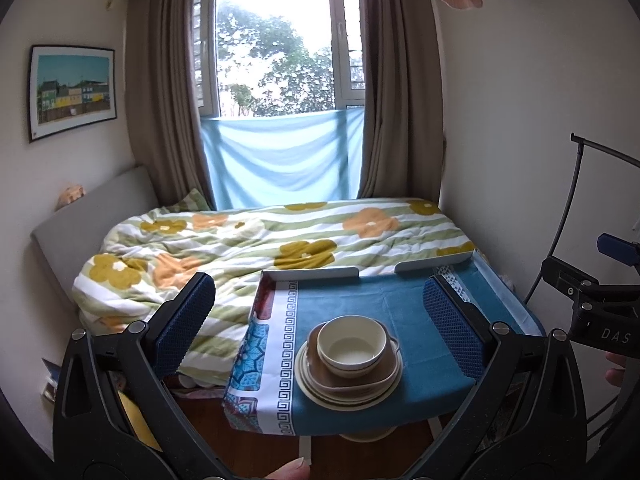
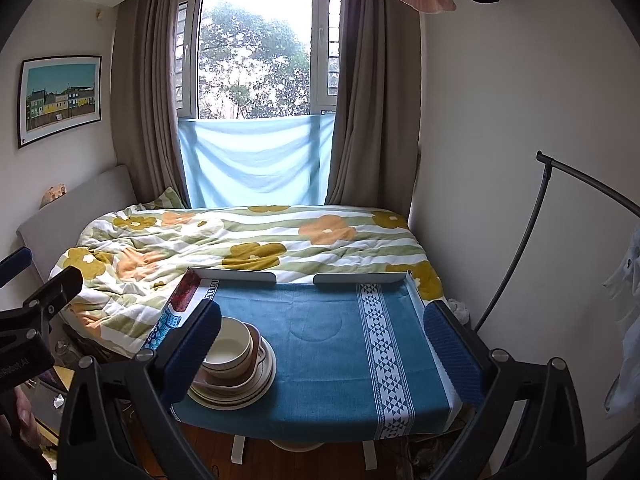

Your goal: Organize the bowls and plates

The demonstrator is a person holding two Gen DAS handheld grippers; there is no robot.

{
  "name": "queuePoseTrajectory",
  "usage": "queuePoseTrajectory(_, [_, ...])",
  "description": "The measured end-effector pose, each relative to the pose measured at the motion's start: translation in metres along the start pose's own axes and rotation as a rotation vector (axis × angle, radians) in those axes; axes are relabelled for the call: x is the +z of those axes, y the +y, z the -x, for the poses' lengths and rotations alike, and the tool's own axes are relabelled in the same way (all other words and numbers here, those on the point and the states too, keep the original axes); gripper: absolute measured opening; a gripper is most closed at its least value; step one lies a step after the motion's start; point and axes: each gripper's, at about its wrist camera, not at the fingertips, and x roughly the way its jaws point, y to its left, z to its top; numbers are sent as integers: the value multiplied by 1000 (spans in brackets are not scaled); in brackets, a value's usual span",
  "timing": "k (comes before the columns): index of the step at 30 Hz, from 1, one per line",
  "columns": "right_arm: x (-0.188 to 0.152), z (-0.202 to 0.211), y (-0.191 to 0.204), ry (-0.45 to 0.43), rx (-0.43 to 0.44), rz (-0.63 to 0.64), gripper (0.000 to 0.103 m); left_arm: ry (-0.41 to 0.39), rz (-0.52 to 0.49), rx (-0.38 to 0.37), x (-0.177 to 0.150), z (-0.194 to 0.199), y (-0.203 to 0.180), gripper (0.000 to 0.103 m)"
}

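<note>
A stack of dishes stands near the front edge of a small table under a blue cloth [image 1: 344,300] [image 2: 320,344]. A cream bowl [image 1: 352,345] [image 2: 230,350] is on top, in a brown square dish [image 1: 360,378] [image 2: 256,350], over round cream plates [image 1: 316,392] [image 2: 240,394]. My left gripper [image 1: 320,316] is open, held back above the stack with nothing between its blue pads. My right gripper [image 2: 320,338] is open too, over the table's bare middle, the stack behind its left finger [image 2: 192,350]. The right gripper's body [image 1: 592,304] shows at the left wrist view's right edge.
A bed with a flowered duvet [image 1: 240,248] [image 2: 240,240] lies behind the table, under a curtained window [image 1: 276,48]. White rails [image 2: 360,278] edge the table's far side. A black curved stand [image 2: 540,220] rises on the right. Wooden floor [image 1: 256,452] shows below.
</note>
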Motion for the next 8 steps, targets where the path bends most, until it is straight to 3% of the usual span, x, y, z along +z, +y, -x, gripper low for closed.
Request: queuePoseTrajectory(8, [0, -3, 1, 3, -3, 0, 101, -39, 2, -7, 0, -5, 4, 103])
